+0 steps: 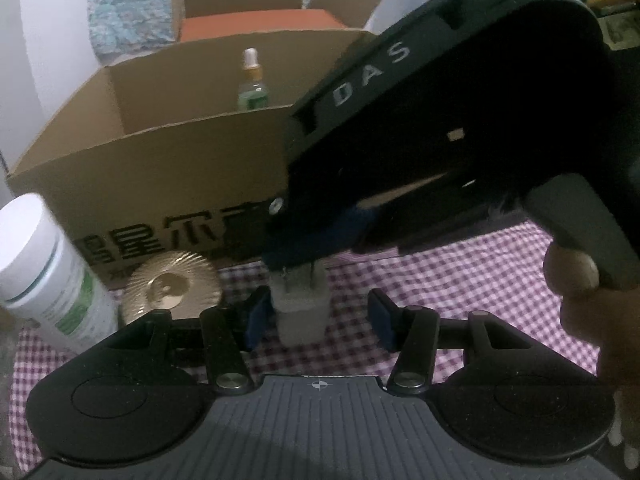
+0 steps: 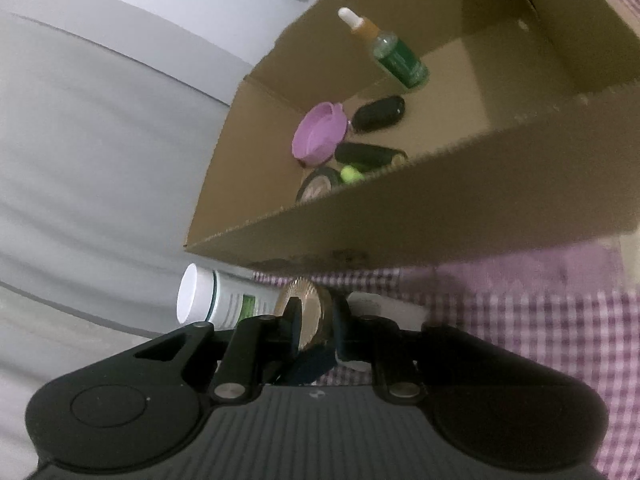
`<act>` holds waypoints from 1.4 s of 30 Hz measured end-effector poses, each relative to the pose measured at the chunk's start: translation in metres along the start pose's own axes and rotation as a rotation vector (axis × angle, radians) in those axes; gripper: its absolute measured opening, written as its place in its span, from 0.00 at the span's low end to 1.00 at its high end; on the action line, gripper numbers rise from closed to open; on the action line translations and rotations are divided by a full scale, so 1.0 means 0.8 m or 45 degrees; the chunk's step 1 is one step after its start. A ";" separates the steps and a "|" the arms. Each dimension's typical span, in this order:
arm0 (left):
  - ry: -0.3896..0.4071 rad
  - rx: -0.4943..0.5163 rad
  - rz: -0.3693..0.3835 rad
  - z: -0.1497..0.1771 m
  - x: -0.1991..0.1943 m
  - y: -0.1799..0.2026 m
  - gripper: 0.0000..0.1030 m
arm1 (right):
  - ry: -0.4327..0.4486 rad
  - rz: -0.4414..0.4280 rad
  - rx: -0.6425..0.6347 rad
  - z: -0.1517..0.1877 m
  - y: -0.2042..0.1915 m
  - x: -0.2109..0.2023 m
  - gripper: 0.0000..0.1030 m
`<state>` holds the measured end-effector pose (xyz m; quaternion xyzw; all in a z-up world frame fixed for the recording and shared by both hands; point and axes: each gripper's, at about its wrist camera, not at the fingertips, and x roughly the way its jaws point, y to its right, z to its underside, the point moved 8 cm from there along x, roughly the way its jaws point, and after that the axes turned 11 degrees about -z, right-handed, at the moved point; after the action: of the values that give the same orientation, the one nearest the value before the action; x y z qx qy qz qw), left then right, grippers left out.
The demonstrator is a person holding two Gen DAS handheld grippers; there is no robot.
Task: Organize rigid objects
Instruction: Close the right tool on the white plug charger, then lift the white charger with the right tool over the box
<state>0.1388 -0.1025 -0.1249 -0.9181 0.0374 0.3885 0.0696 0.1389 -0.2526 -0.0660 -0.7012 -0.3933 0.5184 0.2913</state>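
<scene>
A white plug adapter [image 1: 302, 310] stands on the checked cloth [image 1: 460, 280], prongs up, between the open fingers of my left gripper [image 1: 318, 320]. My right gripper [image 1: 296, 264] reaches down from the upper right, its tips at the prongs. In the right wrist view my right gripper [image 2: 318, 322] has its fingers close around a gold round tin [image 2: 306, 312]; whether they grip it is unclear. The adapter [image 2: 384, 308] lies just beyond. A cardboard box [image 2: 440, 208] holds a green dropper bottle [image 2: 396, 54], a purple lid [image 2: 318, 132] and dark items.
A white supplement bottle [image 1: 44, 272] stands at the left beside the gold ribbed tin [image 1: 172, 284], both in front of the box [image 1: 160, 184]. A second box with an orange thing [image 1: 256, 24] sits behind. A hand [image 1: 592, 300] holds the right gripper.
</scene>
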 end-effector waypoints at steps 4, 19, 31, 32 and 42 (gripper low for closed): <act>0.002 0.025 0.032 0.001 -0.002 0.013 0.45 | 0.022 0.028 0.028 0.004 0.005 -0.013 0.18; -0.068 0.056 -0.001 0.008 0.010 0.011 0.36 | 0.096 0.083 0.180 0.004 0.025 -0.028 0.49; -0.076 0.055 -0.045 0.005 0.022 0.009 0.26 | 0.122 0.205 0.219 0.011 0.040 -0.011 0.44; -0.077 0.054 -0.043 0.005 0.022 0.009 0.26 | 0.127 0.211 0.211 0.012 0.038 -0.011 0.44; -0.030 0.057 -0.033 -0.002 -0.017 0.010 0.26 | 0.164 0.222 0.140 0.021 0.003 -0.034 0.44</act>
<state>0.1299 -0.1102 -0.1148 -0.9120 0.0333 0.3974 0.0956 0.1195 -0.2769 -0.0593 -0.7476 -0.2823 0.5165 0.3077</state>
